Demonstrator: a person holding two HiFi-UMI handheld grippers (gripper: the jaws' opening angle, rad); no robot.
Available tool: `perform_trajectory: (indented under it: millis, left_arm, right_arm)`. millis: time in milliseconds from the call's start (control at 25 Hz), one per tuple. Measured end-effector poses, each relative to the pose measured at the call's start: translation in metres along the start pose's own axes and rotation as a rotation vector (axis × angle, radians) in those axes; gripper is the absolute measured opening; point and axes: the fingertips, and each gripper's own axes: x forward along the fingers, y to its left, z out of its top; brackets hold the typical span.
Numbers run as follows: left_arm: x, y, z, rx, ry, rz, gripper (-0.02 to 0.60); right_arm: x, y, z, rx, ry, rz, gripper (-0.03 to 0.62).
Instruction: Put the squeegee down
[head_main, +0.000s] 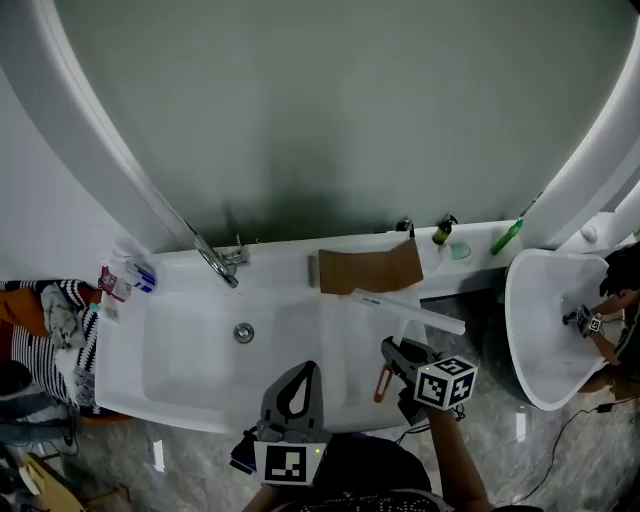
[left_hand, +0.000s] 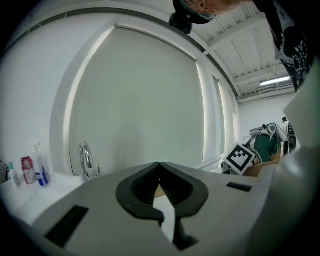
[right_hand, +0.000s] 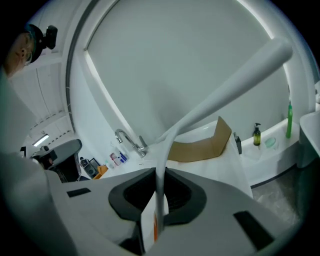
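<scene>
Right tongs (head_main: 398, 350) pinch the squeegee (head_main: 408, 311) handle — blade over the white tabletop (head_main: 345, 345), at 3 o'clock from the sink (head_main: 190, 365). Left tongs (head_main: 305, 372) — pressed together, empty.

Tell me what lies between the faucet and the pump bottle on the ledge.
Head view: a brown cardboard piece, then a small dark item nearer the pump bottle.

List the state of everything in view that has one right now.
Squeegee: held in the air, not yet down.
Right gripper: shut on the squeegee.
Left gripper: shut, empty.
Faucet: no water running.
Cardboard: folded, one flap up.
Pump bottle: upright.
</scene>
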Motion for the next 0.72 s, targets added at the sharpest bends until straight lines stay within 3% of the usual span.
perform_trajectory:
  millis: [400, 720]
  left_arm:
    - [0.012, -0.001, -0.007, 0.004, 0.029, 0.011, 0.005]
    - [0.019, -0.002, -0.009, -0.007, 0.037, 0.007, 0.005]
  right_arm:
    - [0.053, -0.058, -0.031, 0.212, 0.104, -0.004, 0.051]
    - [0.062, -0.081, -0.047, 0.296, 0.137, -0.022, 0.051]
